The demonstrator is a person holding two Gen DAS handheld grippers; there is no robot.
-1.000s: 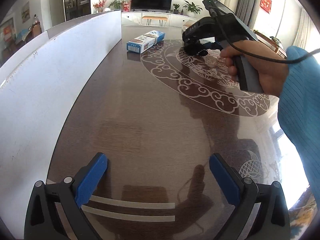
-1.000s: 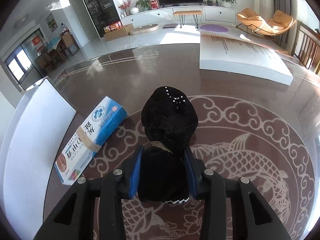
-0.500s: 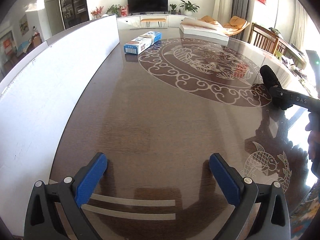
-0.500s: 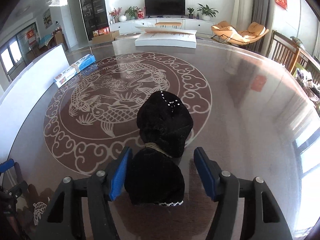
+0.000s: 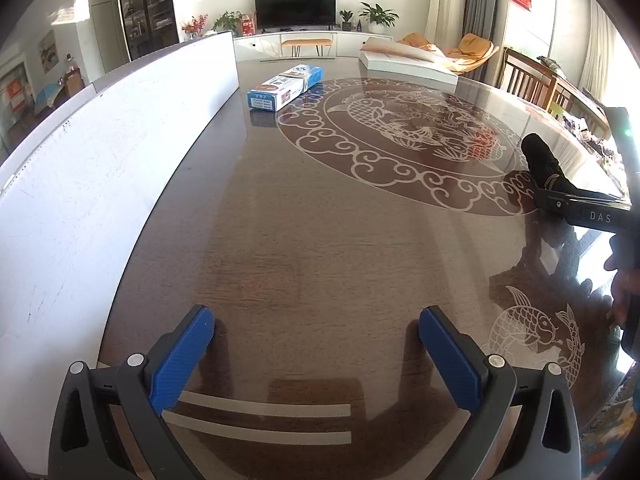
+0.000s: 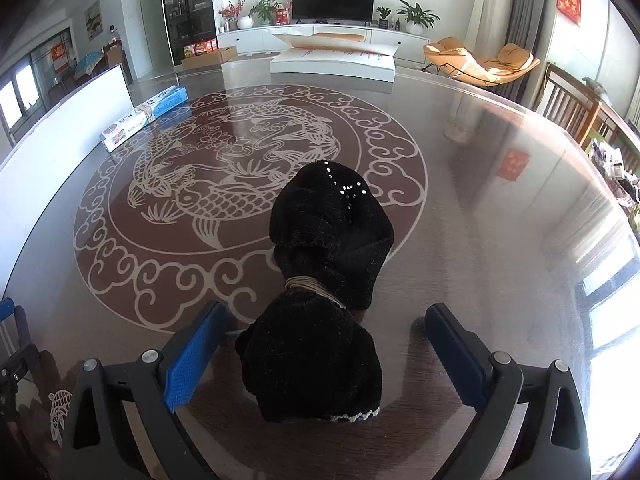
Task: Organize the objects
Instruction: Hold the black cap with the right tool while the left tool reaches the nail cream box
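- the right gripper hovers low over the table with its blue fingers spread wide, touching nothing; the black fuzzy bundle, tied at its middle with a pale cord, lies on the glass between them, released.
- the bundle sits at the near rim of the fish medallion, well apart from the blue and white box by the white board.
- the left gripper is likewise spread and empty above bare tabletop.
- risk: the near end of the bundle lies just beside the left finger, so a skewed pull-back could snag the fuzzy fabric and drag it across the slick glass.
- whether the lace-trimmed end clears the gripper body is hard to judge, as the fisheye crowds that edge.
- the soft bundle could also slump or roll if nudged.
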